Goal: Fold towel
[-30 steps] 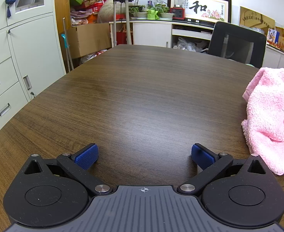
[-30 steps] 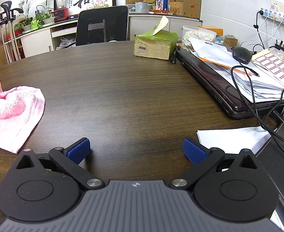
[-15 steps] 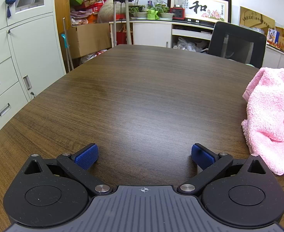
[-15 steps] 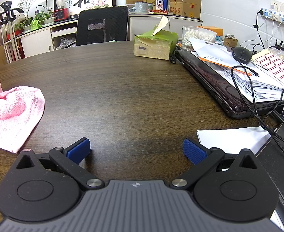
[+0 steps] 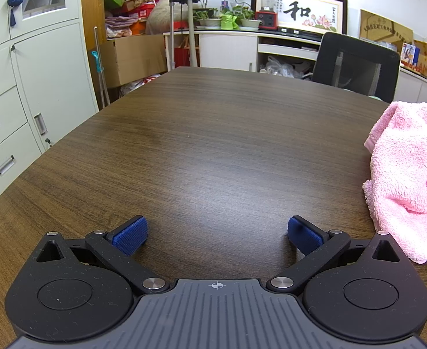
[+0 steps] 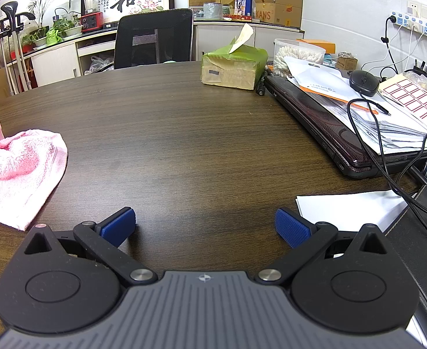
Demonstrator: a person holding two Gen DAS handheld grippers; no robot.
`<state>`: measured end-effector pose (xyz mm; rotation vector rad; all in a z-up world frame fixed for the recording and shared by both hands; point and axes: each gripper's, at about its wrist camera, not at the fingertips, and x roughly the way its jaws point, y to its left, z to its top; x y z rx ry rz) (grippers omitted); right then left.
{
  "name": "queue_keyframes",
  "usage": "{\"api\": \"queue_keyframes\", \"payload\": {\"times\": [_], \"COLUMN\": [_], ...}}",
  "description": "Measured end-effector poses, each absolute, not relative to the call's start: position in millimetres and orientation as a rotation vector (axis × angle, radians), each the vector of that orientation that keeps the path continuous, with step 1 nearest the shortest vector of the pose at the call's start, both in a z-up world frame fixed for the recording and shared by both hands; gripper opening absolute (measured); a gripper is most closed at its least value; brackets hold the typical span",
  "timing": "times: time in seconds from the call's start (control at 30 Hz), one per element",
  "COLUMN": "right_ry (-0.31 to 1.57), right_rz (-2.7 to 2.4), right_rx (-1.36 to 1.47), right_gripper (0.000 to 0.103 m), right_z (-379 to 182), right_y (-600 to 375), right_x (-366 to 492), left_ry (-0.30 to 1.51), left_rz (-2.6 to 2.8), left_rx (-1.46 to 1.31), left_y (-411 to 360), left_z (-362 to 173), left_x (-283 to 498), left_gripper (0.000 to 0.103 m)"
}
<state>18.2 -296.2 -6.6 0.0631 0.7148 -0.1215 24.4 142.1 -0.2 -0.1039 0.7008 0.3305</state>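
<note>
A pink fluffy towel lies crumpled on the dark wooden table, at the right edge of the left wrist view. It also shows at the left edge of the right wrist view. My left gripper is open and empty, low over the table, left of the towel. My right gripper is open and empty, low over the table, right of the towel. Neither gripper touches the towel.
A black office chair stands at the table's far side. A green tissue box, a dark laptop under papers and cables, and a white sheet lie at the right. White cabinets stand at the left.
</note>
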Motion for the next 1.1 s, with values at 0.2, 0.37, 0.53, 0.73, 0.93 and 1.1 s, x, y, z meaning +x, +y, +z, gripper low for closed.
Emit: {"api": "queue_keyframes", "payload": {"times": [0.2, 0.37, 0.53, 0.73, 0.93, 1.1], "right_ry": [0.714, 0.715, 0.711, 0.701, 0.696, 0.657], "right_rz": [-0.136, -0.102, -0.065, 0.059, 0.205, 0.295], "right_rx": [0.070, 0.058, 0.055, 0.184, 0.214, 0.064], "right_gripper": [0.103, 0.103, 0.103, 0.103, 0.103, 0.103], "right_z": [-6, -7, -6, 2, 18, 29], "right_y": [-294, -288, -283, -274, -244, -199], "right_x": [22, 29, 31, 31, 37, 37], "left_ry": [0.701, 0.701, 0.701, 0.701, 0.701, 0.701], "left_rz": [0.330, 0.331, 0.330, 0.323, 0.321, 0.321], "left_rx": [-0.104, -0.104, -0.104, -0.102, -0.101, -0.101], "left_y": [142, 142, 142, 142, 143, 143], "left_z": [0, 0, 0, 0, 0, 0], "left_x": [24, 24, 24, 25, 25, 25], "left_gripper": [0.103, 0.103, 0.103, 0.103, 0.103, 0.103]}}
